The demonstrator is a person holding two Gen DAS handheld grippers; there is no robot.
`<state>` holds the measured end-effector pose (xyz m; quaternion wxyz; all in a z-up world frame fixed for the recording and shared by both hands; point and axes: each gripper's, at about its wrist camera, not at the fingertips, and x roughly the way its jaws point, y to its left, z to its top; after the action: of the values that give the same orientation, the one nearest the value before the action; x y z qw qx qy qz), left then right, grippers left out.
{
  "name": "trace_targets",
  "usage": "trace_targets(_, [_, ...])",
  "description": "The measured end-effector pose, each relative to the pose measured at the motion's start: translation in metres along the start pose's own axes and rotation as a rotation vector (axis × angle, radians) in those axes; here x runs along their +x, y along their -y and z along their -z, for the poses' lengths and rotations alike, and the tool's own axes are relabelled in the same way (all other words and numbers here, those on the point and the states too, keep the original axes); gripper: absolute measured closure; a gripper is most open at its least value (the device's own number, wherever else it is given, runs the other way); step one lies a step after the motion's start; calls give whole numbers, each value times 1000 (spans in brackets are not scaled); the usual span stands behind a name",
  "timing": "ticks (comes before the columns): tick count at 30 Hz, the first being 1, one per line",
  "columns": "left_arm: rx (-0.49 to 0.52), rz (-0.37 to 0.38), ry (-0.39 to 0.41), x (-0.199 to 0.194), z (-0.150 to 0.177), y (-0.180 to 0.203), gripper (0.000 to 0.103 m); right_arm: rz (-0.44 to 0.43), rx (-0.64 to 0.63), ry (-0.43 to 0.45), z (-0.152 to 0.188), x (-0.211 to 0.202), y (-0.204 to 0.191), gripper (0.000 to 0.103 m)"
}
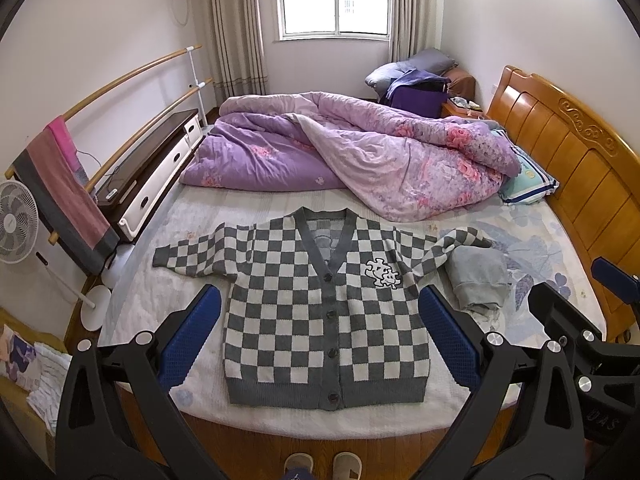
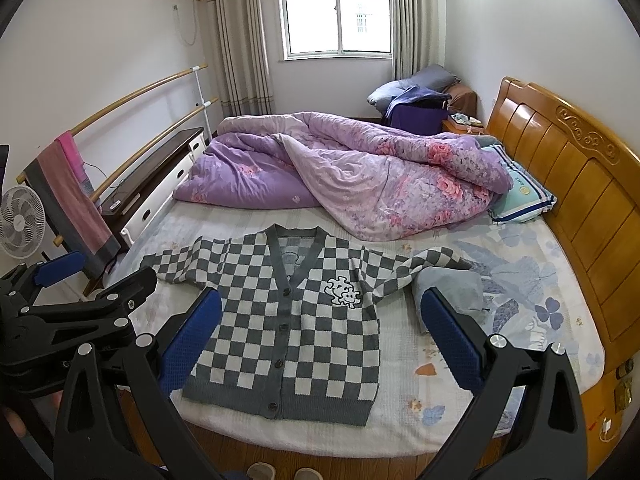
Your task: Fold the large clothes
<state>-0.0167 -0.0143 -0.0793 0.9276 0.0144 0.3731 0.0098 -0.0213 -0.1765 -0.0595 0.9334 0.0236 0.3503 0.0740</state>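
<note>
Left wrist view shows the cardigan lying flat, buttoned, near the bed's front edge, easy to reach for folding. Both the left gripper and right gripper hang above it, wide apart, holding nothing.

both wrist views face the bed from its foot, side by side.

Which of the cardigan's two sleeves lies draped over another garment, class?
The sleeve pointing toward the wooden headboard: its end rests on a folded grey garment. The other sleeve, toward the fan, lies flat on the bedsheet.
</note>
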Motion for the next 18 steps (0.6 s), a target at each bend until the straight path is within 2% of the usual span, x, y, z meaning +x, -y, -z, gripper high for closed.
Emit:
trace_targets(6, [1, -9, -23, -6, 3, -9, 4, -11, 1, -27, -9, 10, 1, 7])
trace_targets(7, [0, -7, -30, -5, 0, -12, 4, -12, 2, -32, -11, 14, 1, 7])
trace_targets(8, [0, -11, -43, 4, -17, -17, 4, -14, 4, -38, -11, 16, -1, 7])
trace_targets(13, [3, -8, -81, 26, -38, -26, 4, -22, 15, -64, -20, 35, -8, 7])
trace_targets(18, [-3, 7, -104, 44, -53, -51, 4, -14, 9, -82, -35, 60, -30, 7])
